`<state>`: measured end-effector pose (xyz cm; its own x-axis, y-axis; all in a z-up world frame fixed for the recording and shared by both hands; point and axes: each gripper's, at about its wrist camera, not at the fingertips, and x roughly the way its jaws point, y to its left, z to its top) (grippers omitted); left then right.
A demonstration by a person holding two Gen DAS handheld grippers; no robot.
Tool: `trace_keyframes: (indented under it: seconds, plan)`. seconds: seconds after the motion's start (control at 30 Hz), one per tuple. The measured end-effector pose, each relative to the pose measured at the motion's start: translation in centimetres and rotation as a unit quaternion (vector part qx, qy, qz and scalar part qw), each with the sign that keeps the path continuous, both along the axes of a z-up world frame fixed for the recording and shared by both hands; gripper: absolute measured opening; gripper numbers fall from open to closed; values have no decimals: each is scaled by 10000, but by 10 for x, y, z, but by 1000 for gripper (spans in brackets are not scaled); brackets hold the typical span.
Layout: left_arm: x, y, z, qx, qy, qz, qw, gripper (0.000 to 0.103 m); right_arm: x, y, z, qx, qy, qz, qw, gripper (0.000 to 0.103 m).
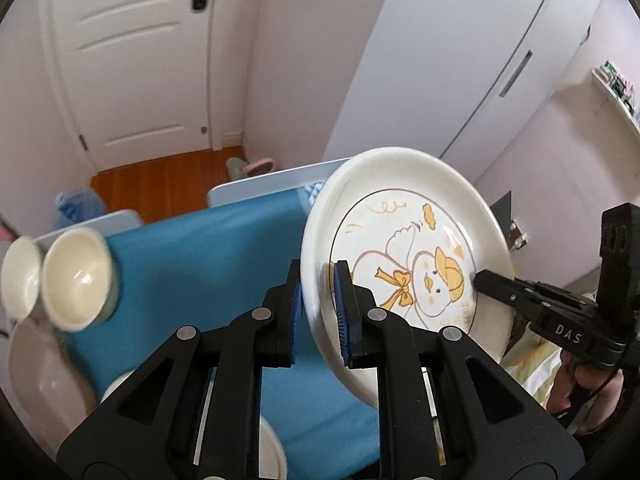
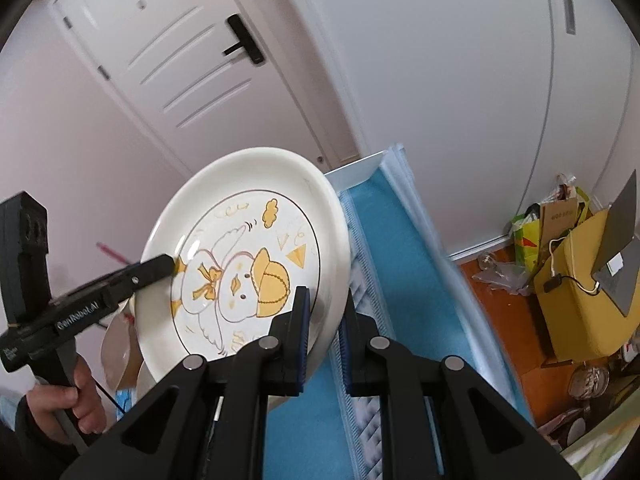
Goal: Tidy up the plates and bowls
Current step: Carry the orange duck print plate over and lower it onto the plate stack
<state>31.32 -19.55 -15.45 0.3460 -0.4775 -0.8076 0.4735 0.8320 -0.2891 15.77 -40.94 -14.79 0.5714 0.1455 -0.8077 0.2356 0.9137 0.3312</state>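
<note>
The plate (image 1: 404, 264) is cream-white with a broad raised rim and a yellow-capped duck drawn inside a thin ring. It hangs tilted above the blue table (image 1: 208, 264), clear of its top. The left gripper (image 1: 318, 312) is closed tight on the plate's near-left rim, pads on either face. The right gripper (image 2: 324, 334) is clamped on the opposite rim. Two cream bowls (image 1: 76, 276) sit left of the plate.

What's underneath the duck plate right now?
The duck plate is lifted and tilted, clamped at its rim by both hand-held grippers, left and right. Below it lies the blue tablecloth. Whatever is directly behind the plate is hidden.
</note>
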Motion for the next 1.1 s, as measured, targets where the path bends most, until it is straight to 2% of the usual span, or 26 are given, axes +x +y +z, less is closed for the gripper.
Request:
trace_keyframes:
  seconds: [0.27, 0.47, 0.83, 1.1]
  plan:
    - [-50, 63, 9, 167, 9, 743, 9971, 12, -17, 47, -6, 265, 0, 693, 9972, 13]
    - [-83, 120, -9, 251, 218, 1396, 9897, 12, -15, 94, -22, 369, 138, 1383, 9896, 12]
    - [-112, 192, -86, 403, 931, 1999, 9746, 12, -9, 170, -71, 57, 604, 2199, 9736, 12]
    - [-100, 194, -117, 640, 1143, 1966, 9717, 13, 0, 192, -98, -185, 832, 2312, 9692, 12]
